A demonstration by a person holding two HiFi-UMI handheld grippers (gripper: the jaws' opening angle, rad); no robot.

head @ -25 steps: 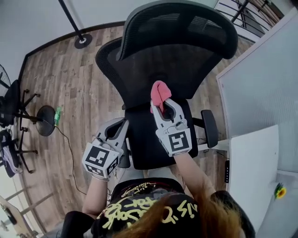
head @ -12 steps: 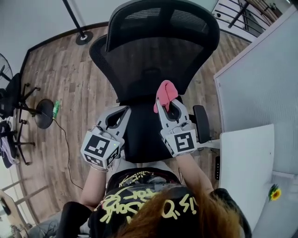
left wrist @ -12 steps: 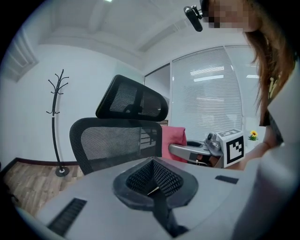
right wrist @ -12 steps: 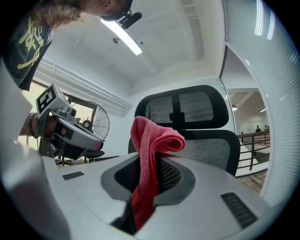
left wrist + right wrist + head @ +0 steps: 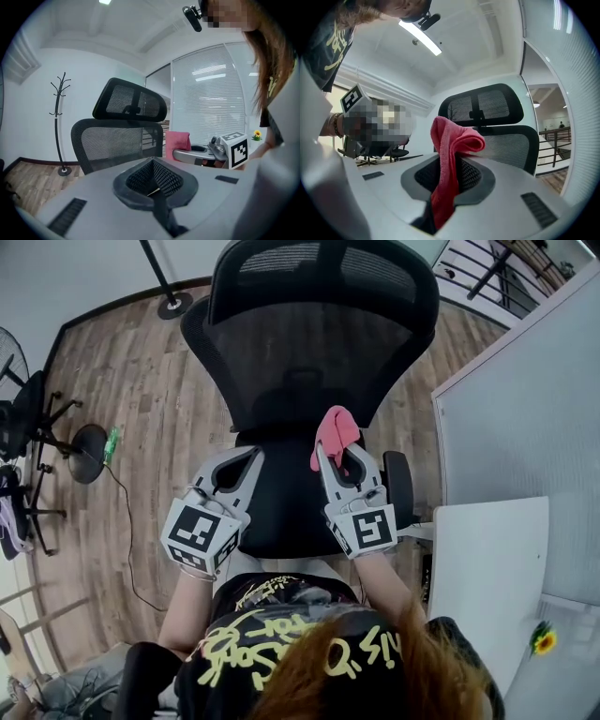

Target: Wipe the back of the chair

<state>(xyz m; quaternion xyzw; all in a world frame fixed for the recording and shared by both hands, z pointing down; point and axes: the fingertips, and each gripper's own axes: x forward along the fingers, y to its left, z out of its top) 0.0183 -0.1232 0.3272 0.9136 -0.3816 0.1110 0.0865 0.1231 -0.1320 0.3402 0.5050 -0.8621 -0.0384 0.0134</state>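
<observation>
- Head view: the right gripper (image 5: 336,452) clamps a pink cloth (image 5: 333,431) near the lower mesh of the chair back (image 5: 309,362); the left gripper (image 5: 249,457) hangs beside it.
- Left gripper view: its jaws meet on nothing; the cloth stands by the back's edge, contact unclear.
- Right gripper view: jaws pinch the cloth, mesh beyond; wiping seems hardly begun, I judge.

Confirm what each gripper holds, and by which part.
Right gripper: shut on the cloth, pinched across its folded middle; one end bunches past the tips. Left gripper: shut, empty.
</observation>
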